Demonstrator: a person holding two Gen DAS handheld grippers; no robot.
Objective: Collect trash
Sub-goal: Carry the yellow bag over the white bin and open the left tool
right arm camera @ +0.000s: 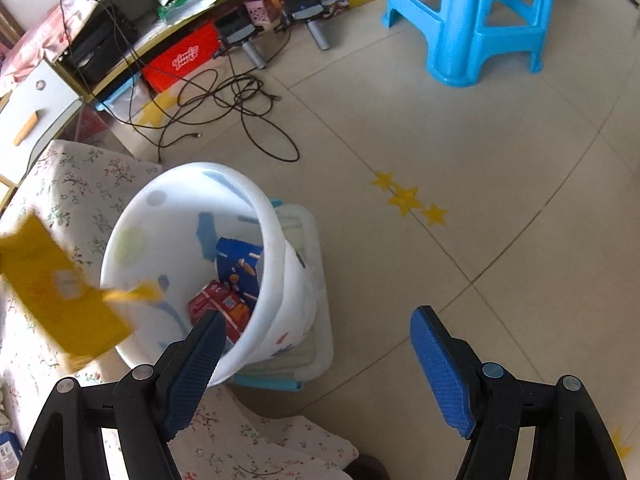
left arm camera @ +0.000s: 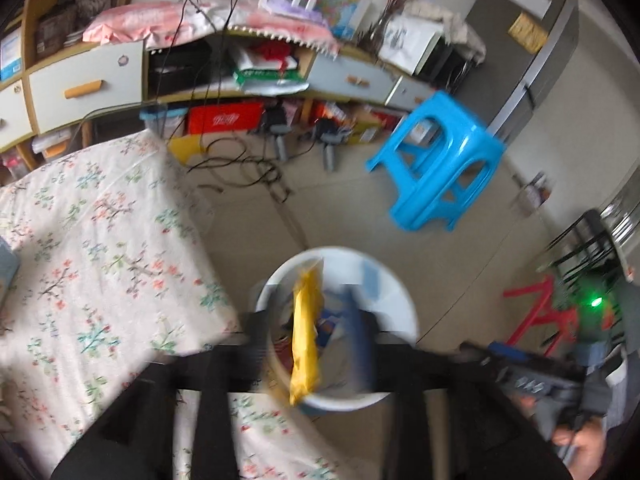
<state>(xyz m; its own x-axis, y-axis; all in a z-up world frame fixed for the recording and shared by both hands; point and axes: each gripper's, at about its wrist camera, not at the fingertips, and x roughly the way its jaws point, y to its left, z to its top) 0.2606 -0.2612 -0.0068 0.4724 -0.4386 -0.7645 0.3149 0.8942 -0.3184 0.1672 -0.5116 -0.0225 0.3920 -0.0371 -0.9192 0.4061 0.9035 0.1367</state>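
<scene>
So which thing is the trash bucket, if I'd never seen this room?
Start at the flowery tablecloth. Right beside its edge, on the tiled floor, stands a white bucket, set on a clear lid with blue handles. Unlike the blue stool farther off, it is round, open-topped and holds snack wrappers.

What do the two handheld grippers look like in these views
The right gripper has black plastic linkage arms with round silver pivot pins and two blue fingers with knurled pads. The left gripper appears blurred, showing the same black frame and one blue finger. No sleeve or cable is clearly visible on either.
</scene>
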